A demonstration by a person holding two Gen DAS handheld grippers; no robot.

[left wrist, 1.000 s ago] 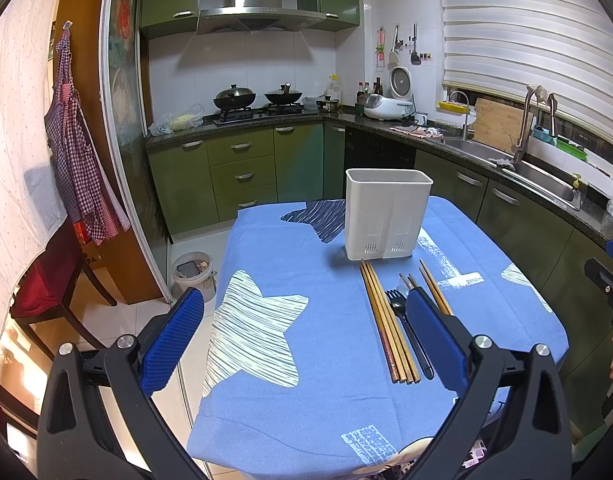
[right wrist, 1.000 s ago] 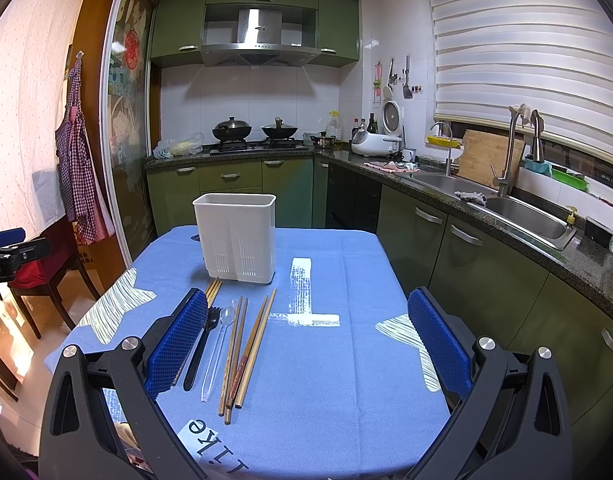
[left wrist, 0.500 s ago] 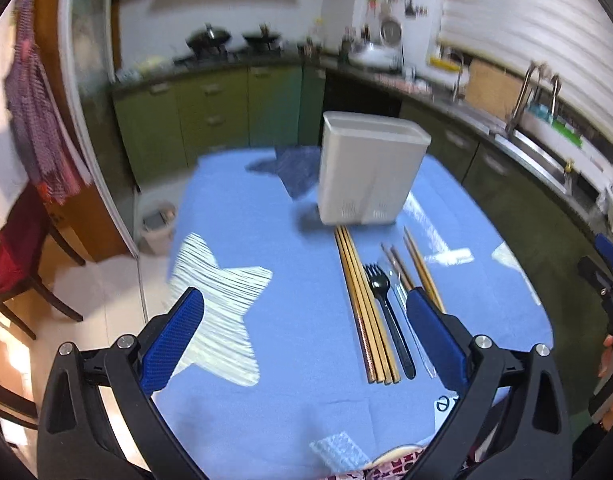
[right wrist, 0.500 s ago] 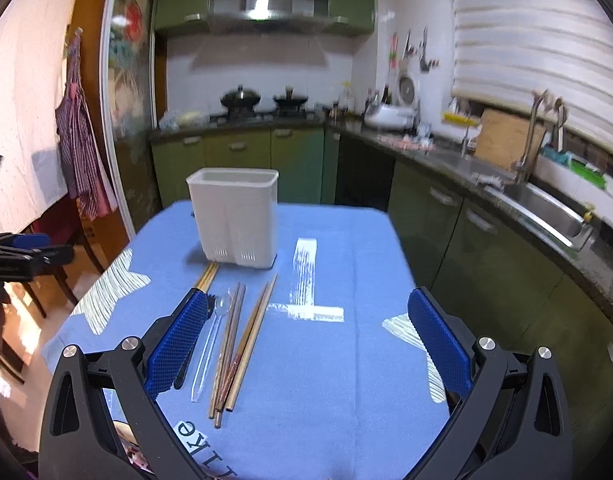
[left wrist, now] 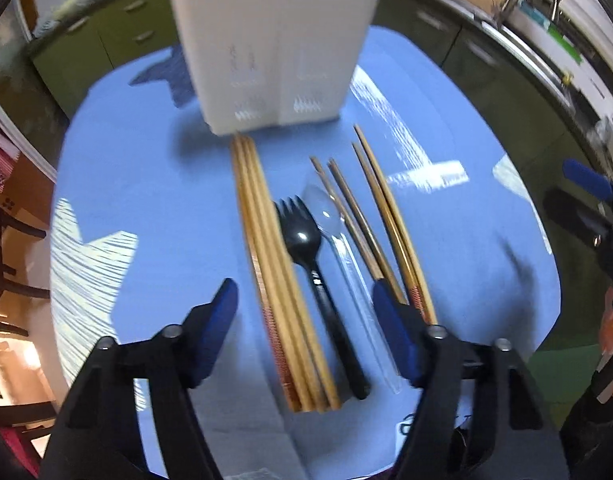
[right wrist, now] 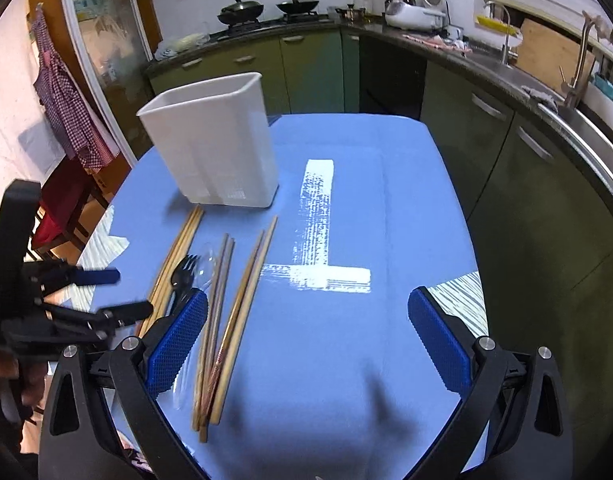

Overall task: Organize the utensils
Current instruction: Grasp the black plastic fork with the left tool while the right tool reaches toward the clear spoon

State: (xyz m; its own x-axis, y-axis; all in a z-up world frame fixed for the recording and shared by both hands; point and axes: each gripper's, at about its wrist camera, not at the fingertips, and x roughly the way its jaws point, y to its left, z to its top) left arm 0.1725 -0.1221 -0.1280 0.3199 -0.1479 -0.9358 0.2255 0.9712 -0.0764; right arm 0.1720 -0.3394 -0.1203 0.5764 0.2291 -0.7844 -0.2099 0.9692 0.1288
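Note:
A white utensil holder (left wrist: 274,44) stands upright at the far side of the blue tablecloth (left wrist: 154,200); it also shows in the right wrist view (right wrist: 214,144). In front of it lie a bundle of light chopsticks (left wrist: 274,276), a black fork (left wrist: 314,272), a clear plastic spoon (left wrist: 346,260) and several darker chopsticks (left wrist: 386,232). My left gripper (left wrist: 306,328) is open, low over the fork and chopstick handles. My right gripper (right wrist: 306,340) is open and empty over the cloth, its left finger beside the darker chopsticks (right wrist: 234,312). The left gripper shows in the right wrist view (right wrist: 106,292).
The table edge curves close on all sides. A red chair (right wrist: 62,200) stands left of the table. Green kitchen cabinets (right wrist: 306,68) and a sink counter (right wrist: 566,112) surround it. The right gripper shows at the right edge of the left wrist view (left wrist: 586,208).
My left gripper has dropped down and forward over the fork and chopsticks. My right gripper has tilted down toward the table and moved closer to the darker chopsticks.

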